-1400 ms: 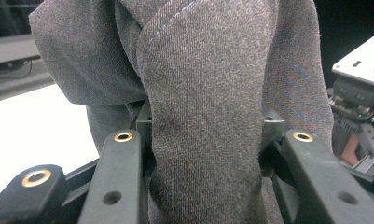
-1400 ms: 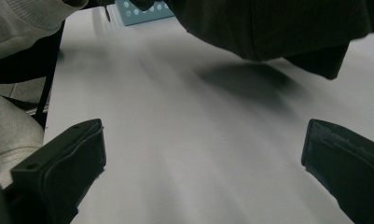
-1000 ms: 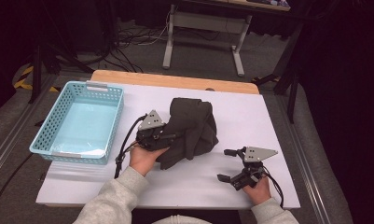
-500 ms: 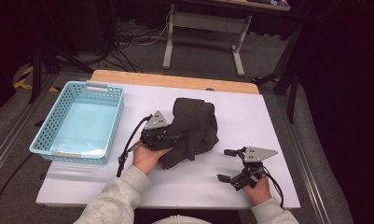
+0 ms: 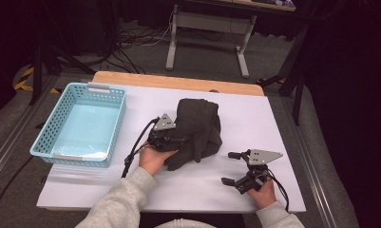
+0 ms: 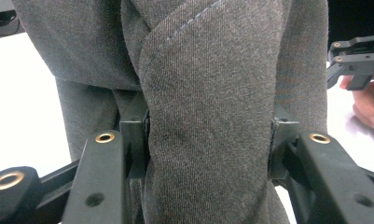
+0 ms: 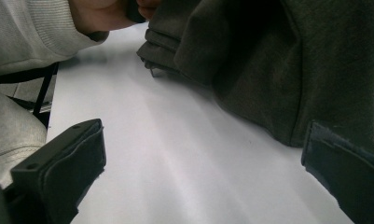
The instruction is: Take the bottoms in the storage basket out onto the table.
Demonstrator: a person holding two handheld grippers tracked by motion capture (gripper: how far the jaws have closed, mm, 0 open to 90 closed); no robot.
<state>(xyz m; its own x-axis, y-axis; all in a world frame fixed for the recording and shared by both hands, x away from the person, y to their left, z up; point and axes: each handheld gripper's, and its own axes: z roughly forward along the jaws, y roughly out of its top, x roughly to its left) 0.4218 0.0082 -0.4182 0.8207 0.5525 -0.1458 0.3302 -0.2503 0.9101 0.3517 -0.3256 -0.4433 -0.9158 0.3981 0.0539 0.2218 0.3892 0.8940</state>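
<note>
Jaws of my left gripper (image 6: 208,154) have just been opening around the garment (image 5: 197,130), pads seemingly touching; right gripper (image 5: 233,167) wide, empty; I'd release fully before withdrawing.

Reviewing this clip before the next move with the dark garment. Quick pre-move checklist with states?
1. Left gripper on the garment: jaws have just been opening, fabric between the pads; firm grip, cannot tell.
2. Right gripper open, nothing between its jaws: ok.
3. Right gripper apart from the garment: ok.
4. Basket has room inside: ok.
5. Garment fully on the table: ok.
</note>
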